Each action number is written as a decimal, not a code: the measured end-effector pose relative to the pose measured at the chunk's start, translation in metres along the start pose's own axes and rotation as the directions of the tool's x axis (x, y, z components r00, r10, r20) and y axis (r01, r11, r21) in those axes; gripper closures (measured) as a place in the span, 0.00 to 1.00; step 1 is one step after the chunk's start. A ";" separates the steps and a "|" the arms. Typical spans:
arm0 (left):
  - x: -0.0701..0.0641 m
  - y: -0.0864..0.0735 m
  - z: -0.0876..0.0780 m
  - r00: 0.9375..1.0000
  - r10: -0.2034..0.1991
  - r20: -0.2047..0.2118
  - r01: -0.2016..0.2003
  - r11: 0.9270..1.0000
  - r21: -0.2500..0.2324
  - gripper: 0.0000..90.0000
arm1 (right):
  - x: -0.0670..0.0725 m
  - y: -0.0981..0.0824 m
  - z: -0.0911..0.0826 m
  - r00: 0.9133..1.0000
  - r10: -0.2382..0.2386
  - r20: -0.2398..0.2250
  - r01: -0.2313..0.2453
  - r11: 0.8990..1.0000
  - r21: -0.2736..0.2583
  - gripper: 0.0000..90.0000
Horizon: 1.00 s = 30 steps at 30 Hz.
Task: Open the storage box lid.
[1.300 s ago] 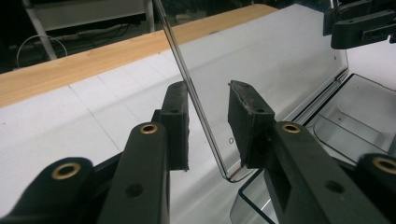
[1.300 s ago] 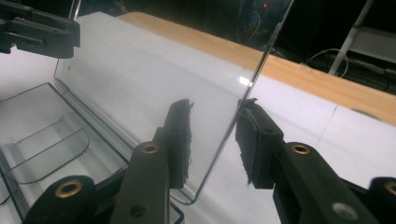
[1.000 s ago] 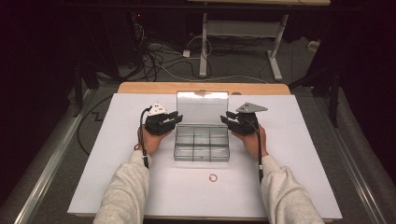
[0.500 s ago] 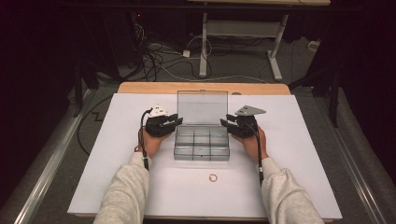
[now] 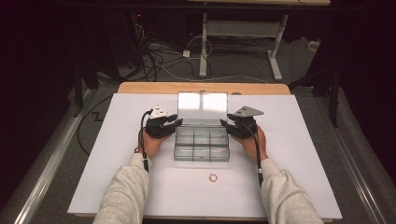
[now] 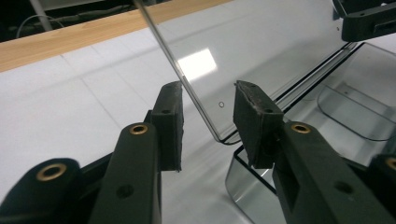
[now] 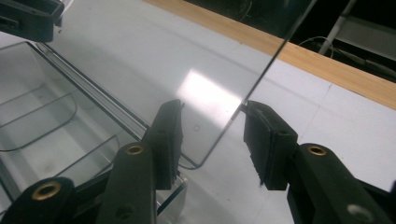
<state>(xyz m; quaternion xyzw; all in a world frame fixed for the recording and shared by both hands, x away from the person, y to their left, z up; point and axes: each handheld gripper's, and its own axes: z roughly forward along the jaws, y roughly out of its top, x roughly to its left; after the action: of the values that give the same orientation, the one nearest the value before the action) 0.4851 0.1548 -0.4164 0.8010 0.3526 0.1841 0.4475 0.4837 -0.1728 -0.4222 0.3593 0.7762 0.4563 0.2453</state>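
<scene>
Fingers (image 6: 169, 126) on your left gripper (image 6: 208, 123) stand apart w/ the box lid (image 6: 261, 51) edge running between them: one pad looks just about against the lid's edge, the other off its face w/ a gap, so no pinch there. Those jaws have just been opening, lid corner between them. Same story on your right gripper (image 7: 212, 140): its fingers (image 7: 270, 144) sit either side of the lid's other edge, the outer pad right at the edge, the inner one off the face, jaws partway open and just been opening too, lid between.

Landmark is the clear box (image 5: 202, 144), so everything off that. It sits mid-sheet on the white table cover (image 5: 116, 154), divided into small compartments, base flat. Lid (image 5: 202, 108) stands up off the box's far side, tilted back a bit, glare patch on it. Your left gripper (image 5: 164, 125) is at the box's far-left corner, right gripper (image 5: 235, 126) at its far-right corner, both at lid-hinge level, one per side. Your left hand (image 5: 152, 142) lies just beside the box's left wall, right hand (image 5: 252, 142) just beside its right wall.

Small ring (image 5: 213, 177) lies on the cover on your side of the box, near its front wall but not touching, slightly right of box centre. Wooden table edge (image 5: 203, 87) shows beyond the lid. Compartments look empty from the gripper views, tho the glare makes that hard to call.
</scene>
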 end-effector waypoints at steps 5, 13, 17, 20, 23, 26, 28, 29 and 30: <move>-0.005 0.003 0.001 0.999 0.045 -0.026 -0.045 0.999 0.021 0.69 | 0.001 -0.001 0.001 1.000 -0.009 0.000 0.009 1.000 0.011 0.66; -0.013 0.013 -0.010 0.990 0.125 -0.063 -0.123 0.992 0.043 0.60 | 0.004 0.001 -0.007 0.999 -0.044 0.002 0.044 0.999 -0.011 0.63; -0.019 0.018 -0.022 0.977 0.195 -0.085 -0.191 0.980 0.054 0.51 | 0.009 0.002 -0.020 0.997 -0.072 0.001 0.072 0.996 -0.044 0.59; -0.025 0.020 -0.030 0.969 0.230 -0.094 -0.225 0.973 0.054 0.45 | 0.011 0.004 -0.030 0.996 -0.084 -0.005 0.083 0.994 -0.074 0.58; -0.033 0.018 -0.040 0.961 0.257 -0.103 -0.254 0.966 0.038 0.40 | 0.014 0.006 -0.043 0.995 -0.101 -0.003 0.100 0.989 -0.105 0.56; -0.039 0.016 -0.049 0.959 0.265 -0.097 -0.264 0.964 0.022 0.33 | 0.019 0.007 -0.056 0.994 -0.111 -0.019 0.108 0.984 -0.139 0.53; -0.044 0.014 -0.055 0.955 0.277 -0.103 -0.277 0.961 0.012 0.31 | 0.023 0.007 -0.066 0.991 -0.133 -0.022 0.128 0.979 -0.160 0.52; -0.046 0.013 -0.058 0.953 0.285 -0.103 -0.286 0.958 0.008 0.31 | 0.024 0.008 -0.069 0.990 -0.137 -0.024 0.131 0.977 -0.168 0.51; -0.049 0.012 -0.061 0.952 0.289 -0.104 -0.290 0.957 0.003 0.29 | 0.026 0.007 -0.073 0.990 -0.141 -0.025 0.135 0.975 -0.176 0.50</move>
<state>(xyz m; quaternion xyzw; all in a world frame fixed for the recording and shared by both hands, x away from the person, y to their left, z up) 0.4194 0.1508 -0.3723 0.8306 0.2532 0.2911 0.4016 0.4179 -0.1891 -0.3832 0.2732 0.7611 0.5108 0.2920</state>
